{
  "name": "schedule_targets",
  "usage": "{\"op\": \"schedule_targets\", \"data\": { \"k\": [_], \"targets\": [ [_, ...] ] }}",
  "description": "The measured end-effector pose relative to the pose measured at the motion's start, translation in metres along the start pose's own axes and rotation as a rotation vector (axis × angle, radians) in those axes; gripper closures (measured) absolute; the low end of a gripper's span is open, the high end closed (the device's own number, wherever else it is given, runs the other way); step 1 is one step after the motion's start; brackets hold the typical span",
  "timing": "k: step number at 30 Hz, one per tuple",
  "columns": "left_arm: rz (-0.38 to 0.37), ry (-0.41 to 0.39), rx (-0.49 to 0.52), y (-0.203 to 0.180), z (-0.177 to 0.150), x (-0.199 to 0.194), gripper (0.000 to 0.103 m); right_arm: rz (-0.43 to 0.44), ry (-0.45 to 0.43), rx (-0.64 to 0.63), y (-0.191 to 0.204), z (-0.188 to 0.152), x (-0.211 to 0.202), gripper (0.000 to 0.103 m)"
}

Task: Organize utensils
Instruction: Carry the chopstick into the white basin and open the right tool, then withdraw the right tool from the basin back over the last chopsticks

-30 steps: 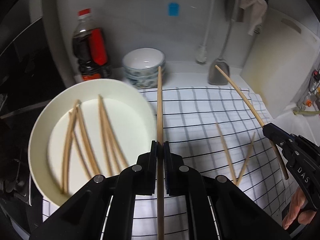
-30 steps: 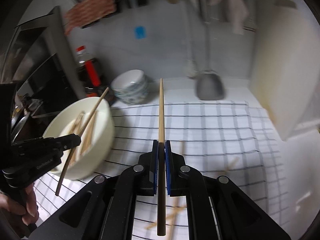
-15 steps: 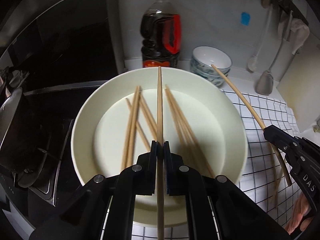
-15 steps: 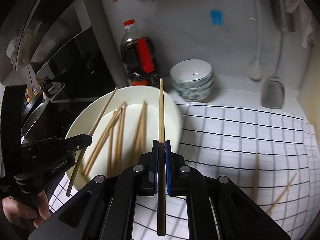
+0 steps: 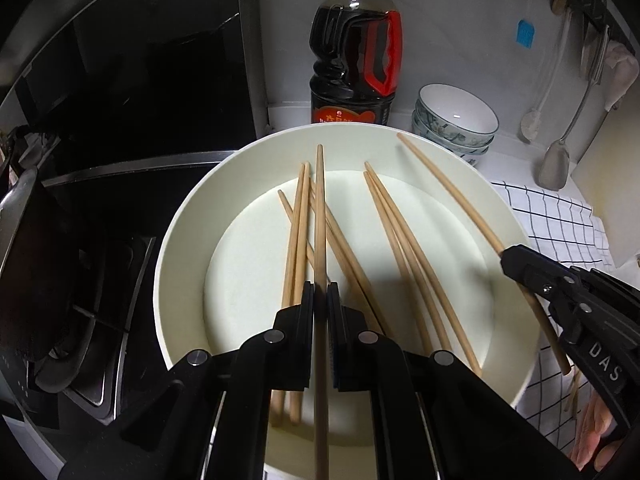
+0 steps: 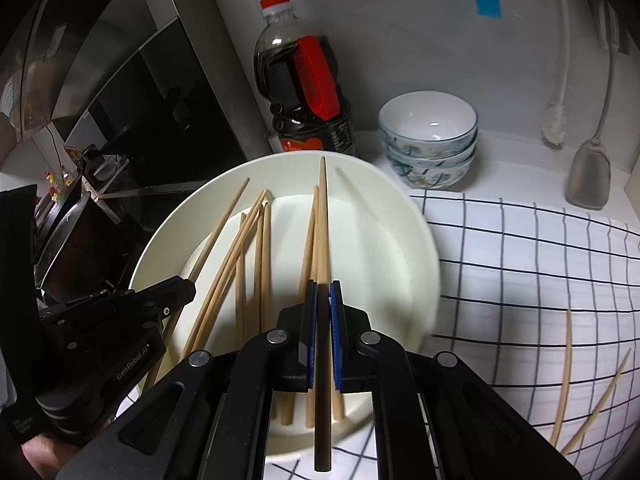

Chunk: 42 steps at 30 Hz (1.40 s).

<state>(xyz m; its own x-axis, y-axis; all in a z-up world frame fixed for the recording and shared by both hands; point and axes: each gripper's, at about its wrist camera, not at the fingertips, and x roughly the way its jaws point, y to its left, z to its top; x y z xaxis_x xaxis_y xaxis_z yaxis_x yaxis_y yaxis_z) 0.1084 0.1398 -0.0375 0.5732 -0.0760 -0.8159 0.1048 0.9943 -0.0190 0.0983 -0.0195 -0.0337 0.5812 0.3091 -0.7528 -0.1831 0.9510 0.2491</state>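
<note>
Chopsticks lie loose in the plate, roughly parallel, gathered there off the cloth. The left gripper pinches one stick over the plate's middle; the right gripper pinches another above the plate's right half. Both sticks point along the pile, likely so they drop in line with the rest rather than across them. Two strays wait near the cloth's right edge. The plate sits at the cloth's left edge beside the stove, a bottle and bowls behind it
</note>
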Motion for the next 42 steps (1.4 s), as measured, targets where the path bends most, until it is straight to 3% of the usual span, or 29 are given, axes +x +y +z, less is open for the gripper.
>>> {"op": "schedule_targets", "data": {
  "k": [12,28,30,33,35,37,42],
  "targets": [
    [0.037,0.027,0.018,0.011,0.002,0.024,0.096,-0.005,0.077,0.014,0.009,0.005,0.031,0.097],
    [0.07,0.041,0.023,0.013,0.004,0.031,0.095,-0.033,0.112,0.028,0.006,0.004,0.042,0.096],
    [0.079,0.027,0.014,0.015,0.005,0.027,0.094,-0.046,0.091,0.02,0.006,0.006,0.038,0.085],
    [0.092,0.021,0.005,0.018,0.005,0.023,0.079,-0.045,0.071,0.017,0.004,0.007,0.032,0.078],
    [0.103,0.013,-0.001,0.02,0.004,0.021,0.06,-0.049,0.069,0.017,0.003,0.007,0.03,0.078],
    [0.118,-0.004,-0.007,0.022,0.004,0.016,0.049,-0.054,0.067,0.02,0.002,0.006,0.029,0.075],
    [0.139,-0.025,-0.011,0.024,0.004,0.007,0.037,-0.054,0.064,0.028,-0.002,0.004,0.026,0.068]
  ]
}}
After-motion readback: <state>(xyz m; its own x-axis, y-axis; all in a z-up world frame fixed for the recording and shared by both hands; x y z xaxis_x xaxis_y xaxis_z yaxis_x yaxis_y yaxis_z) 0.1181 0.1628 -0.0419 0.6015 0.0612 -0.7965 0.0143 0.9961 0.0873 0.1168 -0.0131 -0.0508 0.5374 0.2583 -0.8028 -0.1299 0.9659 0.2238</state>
